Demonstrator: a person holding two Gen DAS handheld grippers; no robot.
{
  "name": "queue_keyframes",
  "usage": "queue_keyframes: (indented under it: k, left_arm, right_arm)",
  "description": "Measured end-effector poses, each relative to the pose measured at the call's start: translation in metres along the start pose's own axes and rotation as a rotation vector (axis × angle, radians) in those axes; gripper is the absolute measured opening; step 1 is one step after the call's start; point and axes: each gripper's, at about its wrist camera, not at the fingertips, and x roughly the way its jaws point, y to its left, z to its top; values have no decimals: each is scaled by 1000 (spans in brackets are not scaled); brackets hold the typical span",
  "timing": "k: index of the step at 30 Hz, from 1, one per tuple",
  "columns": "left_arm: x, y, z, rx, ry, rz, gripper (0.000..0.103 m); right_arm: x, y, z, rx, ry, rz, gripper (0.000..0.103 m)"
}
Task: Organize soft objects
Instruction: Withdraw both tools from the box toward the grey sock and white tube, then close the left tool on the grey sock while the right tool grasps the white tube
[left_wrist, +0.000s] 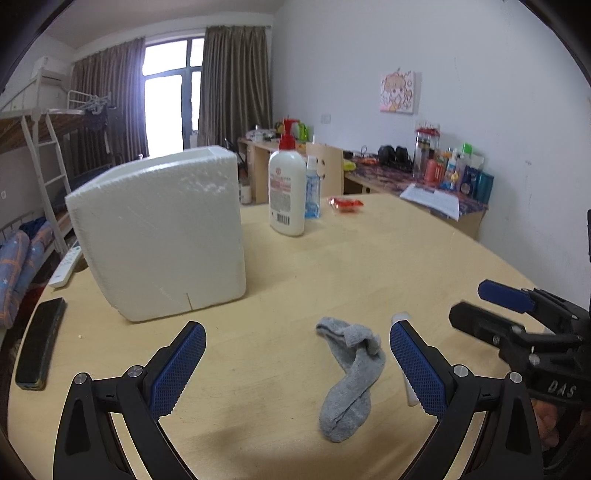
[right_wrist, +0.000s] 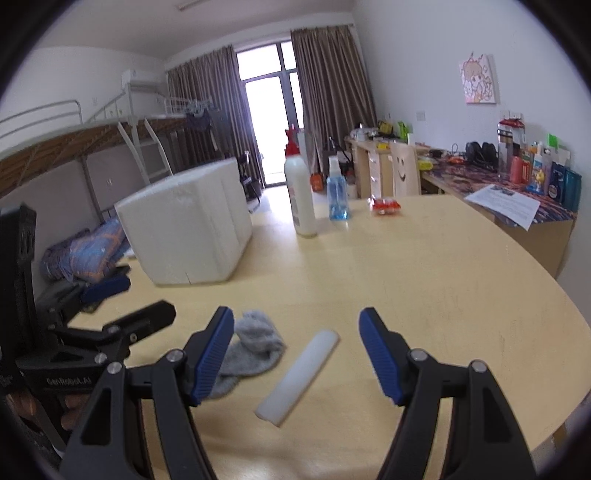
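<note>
A crumpled grey sock lies on the wooden table, between the blue pads of my left gripper, which stands open just above it. In the right wrist view the same sock lies partly behind the left finger, and a white foam stick lies between the wide-apart fingers of my right gripper, open and holding nothing. In the left wrist view the foam stick shows only in part behind the right finger. A white foam box stands further back on the left.
A white lotion bottle, a blue spray bottle and a red packet stand at the table's far side. A black phone and a white remote lie by the left edge. Beyond are a bunk bed and cluttered desks.
</note>
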Motion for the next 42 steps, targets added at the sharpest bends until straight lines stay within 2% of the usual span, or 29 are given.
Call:
queue_keyframes:
  k: [4, 15, 25, 35, 38, 40, 42]
  left_arm:
    - [11, 0, -4, 9, 37, -12, 100]
    - [35, -9, -9, 74, 122, -53, 100]
    - [47, -22, -20, 178, 202, -161, 97]
    - [58, -26, -26, 191, 284, -211, 75]
    - [61, -26, -26, 191, 301, -198, 60]
    - [62, -27, -27, 195, 306, -197, 57]
    - [62, -28, -27, 204, 305, -200, 48]
  right_arm:
    - [7, 0, -9, -8, 45, 6, 75]
    - [17, -3, -15, -6, 93, 5, 75]
    - [19, -16, -18, -7, 108, -7, 75]
    - [20, -27, -20, 11, 114, -15, 74]
    - [21, -25, -21, 8, 116, -12, 74]
    - [22, -26, -21, 9, 118, -8, 75]
    - [22, -27, -20, 10, 119, -9, 75]
